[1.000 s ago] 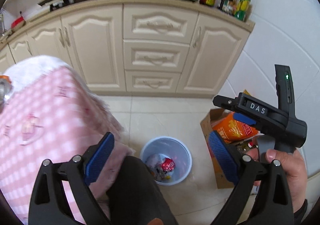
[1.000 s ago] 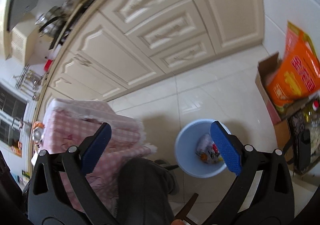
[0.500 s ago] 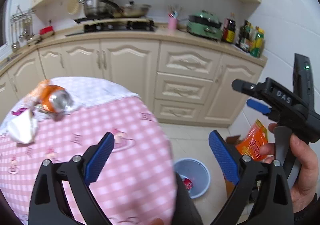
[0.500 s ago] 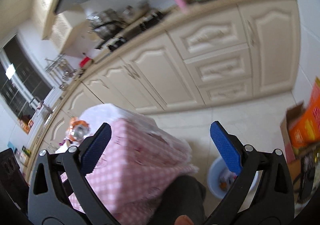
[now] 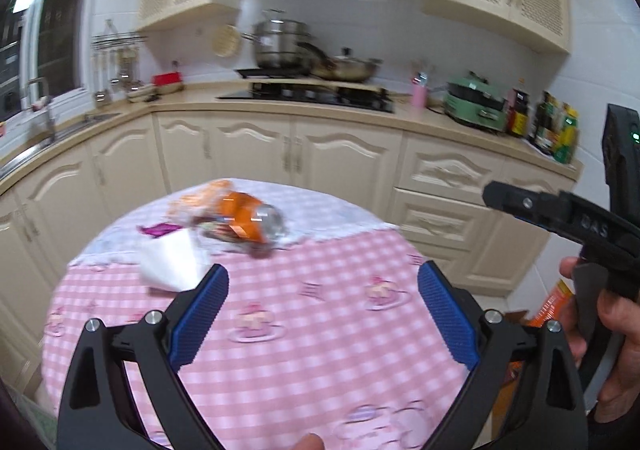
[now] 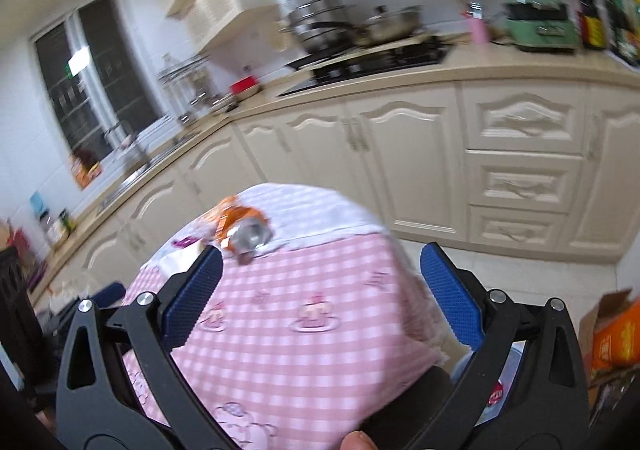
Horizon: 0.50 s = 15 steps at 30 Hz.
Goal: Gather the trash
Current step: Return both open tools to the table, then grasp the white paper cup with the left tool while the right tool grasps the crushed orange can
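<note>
A crushed orange can lies on its side at the far part of the round table with the pink checked cloth. A crumpled white tissue and a small purple wrapper lie left of it. My left gripper is open and empty above the table's near half. My right gripper is open and empty; it also shows at the right of the left wrist view. The can shows in the right wrist view, just past the left fingertip. A blue bin is partly hidden behind the right finger.
Cream kitchen cabinets run behind the table, with a stove and pots and bottles on the counter. A cardboard box with an orange bag stands on the floor at the right by the white tiled wall.
Both grippers have swung up from the floor bin toward the table. The can, tissue and wrapper have come into view ahead of them. Both stay open and empty.
</note>
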Available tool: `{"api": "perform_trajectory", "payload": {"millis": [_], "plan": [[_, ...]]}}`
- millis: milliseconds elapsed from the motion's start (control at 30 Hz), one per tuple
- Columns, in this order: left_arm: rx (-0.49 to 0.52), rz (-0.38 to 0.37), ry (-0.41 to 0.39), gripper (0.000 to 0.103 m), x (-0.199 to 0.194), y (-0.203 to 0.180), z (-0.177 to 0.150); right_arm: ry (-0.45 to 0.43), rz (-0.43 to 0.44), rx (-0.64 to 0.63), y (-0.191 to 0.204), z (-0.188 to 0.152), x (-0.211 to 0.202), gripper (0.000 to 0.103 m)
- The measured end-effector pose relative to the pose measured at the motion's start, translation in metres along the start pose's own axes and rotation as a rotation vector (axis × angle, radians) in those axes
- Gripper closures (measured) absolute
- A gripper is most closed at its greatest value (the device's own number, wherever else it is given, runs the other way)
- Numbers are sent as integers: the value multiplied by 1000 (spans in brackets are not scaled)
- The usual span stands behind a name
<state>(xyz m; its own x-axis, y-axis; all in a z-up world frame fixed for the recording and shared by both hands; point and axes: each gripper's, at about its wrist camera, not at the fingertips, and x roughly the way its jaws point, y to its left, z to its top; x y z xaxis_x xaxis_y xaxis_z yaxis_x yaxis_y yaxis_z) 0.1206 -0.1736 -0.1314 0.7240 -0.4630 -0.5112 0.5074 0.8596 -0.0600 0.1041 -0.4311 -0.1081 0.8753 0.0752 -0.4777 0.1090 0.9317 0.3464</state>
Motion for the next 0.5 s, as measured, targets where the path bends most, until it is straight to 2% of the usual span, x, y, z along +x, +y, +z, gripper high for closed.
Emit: {"api": "perform_trajectory", "payload": {"millis": [267, 500], "plan": [[-119, 121, 27, 10, 0, 77, -6, 74, 56, -145, 71, -6, 46, 6], [-192, 199, 87, 10, 27, 131, -4, 168, 85, -165, 97, 1, 93, 6]]}}
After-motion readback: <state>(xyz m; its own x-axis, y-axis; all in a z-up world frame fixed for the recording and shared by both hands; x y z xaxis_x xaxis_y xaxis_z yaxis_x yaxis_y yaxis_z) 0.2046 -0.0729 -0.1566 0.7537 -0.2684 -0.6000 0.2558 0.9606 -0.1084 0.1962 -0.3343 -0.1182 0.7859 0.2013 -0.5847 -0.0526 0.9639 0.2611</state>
